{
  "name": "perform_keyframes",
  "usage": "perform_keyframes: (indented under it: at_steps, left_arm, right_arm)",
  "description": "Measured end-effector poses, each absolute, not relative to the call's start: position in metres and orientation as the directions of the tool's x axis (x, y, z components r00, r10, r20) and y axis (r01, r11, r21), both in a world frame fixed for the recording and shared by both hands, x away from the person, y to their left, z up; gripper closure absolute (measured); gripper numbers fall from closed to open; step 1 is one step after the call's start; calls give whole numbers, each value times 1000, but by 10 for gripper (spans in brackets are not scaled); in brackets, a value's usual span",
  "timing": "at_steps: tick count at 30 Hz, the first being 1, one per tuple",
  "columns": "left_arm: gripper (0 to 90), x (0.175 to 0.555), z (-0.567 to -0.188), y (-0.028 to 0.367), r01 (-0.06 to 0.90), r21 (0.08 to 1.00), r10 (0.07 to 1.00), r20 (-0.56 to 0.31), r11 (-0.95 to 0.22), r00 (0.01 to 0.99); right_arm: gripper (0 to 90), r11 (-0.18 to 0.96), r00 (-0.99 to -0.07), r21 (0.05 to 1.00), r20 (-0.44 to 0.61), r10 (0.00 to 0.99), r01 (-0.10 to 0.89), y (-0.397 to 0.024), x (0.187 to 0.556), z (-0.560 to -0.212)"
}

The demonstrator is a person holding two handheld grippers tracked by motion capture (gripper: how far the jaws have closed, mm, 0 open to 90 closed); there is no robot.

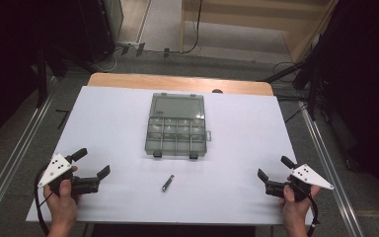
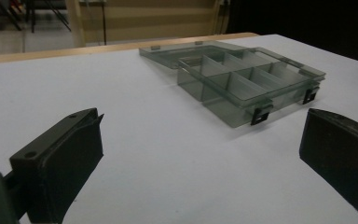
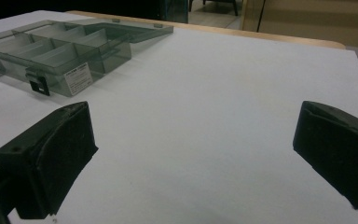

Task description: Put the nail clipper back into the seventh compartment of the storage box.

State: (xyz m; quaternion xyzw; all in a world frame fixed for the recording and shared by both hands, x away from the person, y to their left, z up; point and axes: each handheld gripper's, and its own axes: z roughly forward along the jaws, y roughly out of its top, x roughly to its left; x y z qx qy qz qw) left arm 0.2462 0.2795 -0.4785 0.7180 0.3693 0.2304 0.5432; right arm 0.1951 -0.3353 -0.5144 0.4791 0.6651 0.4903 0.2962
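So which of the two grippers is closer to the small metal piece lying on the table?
The left gripper: the small metal piece lies left of the table's middle, in front of the open compartment box, farther from the right gripper.

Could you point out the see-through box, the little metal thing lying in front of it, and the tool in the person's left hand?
Box [image 1: 176, 132]: high view, on its divided tray.
Metal piece [image 1: 167, 183]: high view, on its middle.
Left gripper [image 1: 92, 163]: high view, midway between its open jaw tips.
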Motion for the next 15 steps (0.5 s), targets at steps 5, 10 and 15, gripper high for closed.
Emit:
perform_keyframes:
  at_steps: [5, 10, 15]
  left_arm:
    - [0, 247, -472, 260, 310, 939, 699, -120, -151, 705]
    - [0, 246, -467, 240, 323, 923, 693, -93, -209, 715]
    - [278, 243, -466, 221, 353, 910, 722, -95, -216, 685]
  right_arm:
    - [0, 58, -365, 936, 78, 928, 347, -335, 195, -514]
    - [0, 56, -364, 936, 79, 928, 348, -335, 195, -514]
    - [0, 62, -364, 935, 74, 928, 349, -335, 195, -514]
